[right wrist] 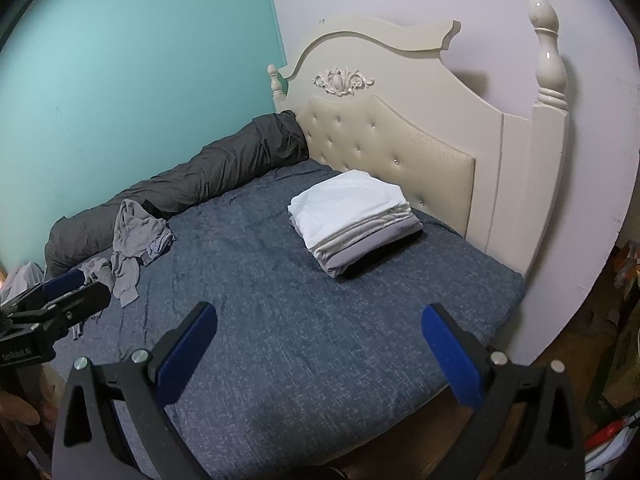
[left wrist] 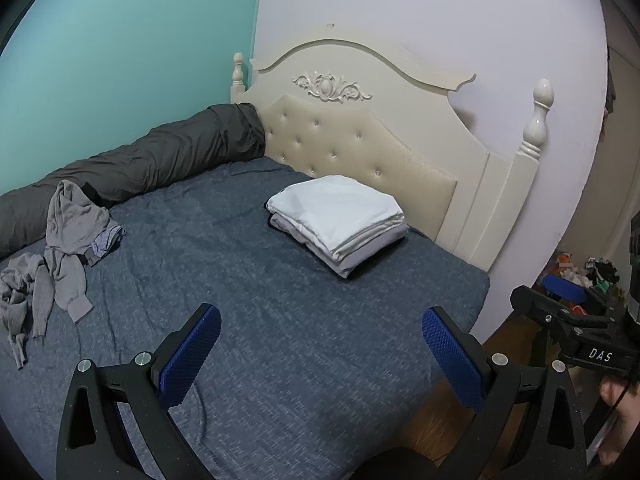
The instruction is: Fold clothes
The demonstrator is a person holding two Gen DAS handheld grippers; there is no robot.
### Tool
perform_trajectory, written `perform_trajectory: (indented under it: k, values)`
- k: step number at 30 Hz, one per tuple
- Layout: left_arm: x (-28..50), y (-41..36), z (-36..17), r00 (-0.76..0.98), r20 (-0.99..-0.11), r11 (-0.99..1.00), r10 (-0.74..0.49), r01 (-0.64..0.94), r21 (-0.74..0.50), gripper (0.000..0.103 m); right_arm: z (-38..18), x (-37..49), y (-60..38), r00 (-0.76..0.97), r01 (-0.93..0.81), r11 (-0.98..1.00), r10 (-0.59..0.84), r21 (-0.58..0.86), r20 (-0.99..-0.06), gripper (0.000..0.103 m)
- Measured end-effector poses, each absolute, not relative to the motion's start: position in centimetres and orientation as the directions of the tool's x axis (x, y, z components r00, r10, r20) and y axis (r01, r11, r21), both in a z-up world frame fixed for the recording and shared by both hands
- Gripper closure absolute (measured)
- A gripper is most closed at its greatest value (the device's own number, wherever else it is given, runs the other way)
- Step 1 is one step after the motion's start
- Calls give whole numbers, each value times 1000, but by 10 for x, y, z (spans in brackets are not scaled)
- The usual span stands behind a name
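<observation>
- Clothes sit in two groups on the bed, whose blue-grey cover fills most of both views; a cream headboard stands at its far end against the pale wall.
- Along the turquoise wall lies a long dark grey rolled blanket, reaching up to the headboard.
- Folded stack: white and pale grey pieces piled neatly on the bed near the headboard, with a dark piece at the bottom seen from the right wrist view.
- Unfolded pile: crumpled grey garments, one with a long cuffed sleeve, on the bed's left side, touching the rolled blanket and well apart from the stack.
- Left gripper hovers above the bare cover near the bed's foot; its blue-padded fingers are spread wide and empty.
- Right gripper likewise hangs over the cover, fingers released and holding nothing.
</observation>
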State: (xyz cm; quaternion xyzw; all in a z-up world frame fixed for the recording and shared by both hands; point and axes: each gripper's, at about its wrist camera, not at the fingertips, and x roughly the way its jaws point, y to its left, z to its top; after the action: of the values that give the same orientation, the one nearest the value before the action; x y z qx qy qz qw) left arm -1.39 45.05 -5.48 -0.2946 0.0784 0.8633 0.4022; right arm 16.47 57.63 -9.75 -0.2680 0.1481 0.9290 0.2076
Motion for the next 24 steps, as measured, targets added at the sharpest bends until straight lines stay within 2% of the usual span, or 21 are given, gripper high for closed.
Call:
perform_trajectory:
  k: [24]
  values:
    - [-15,444,-67,-497,-580,-665,645,-740,-105,0,-105,166,568,-766,-470,-872,326,137,-554,1]
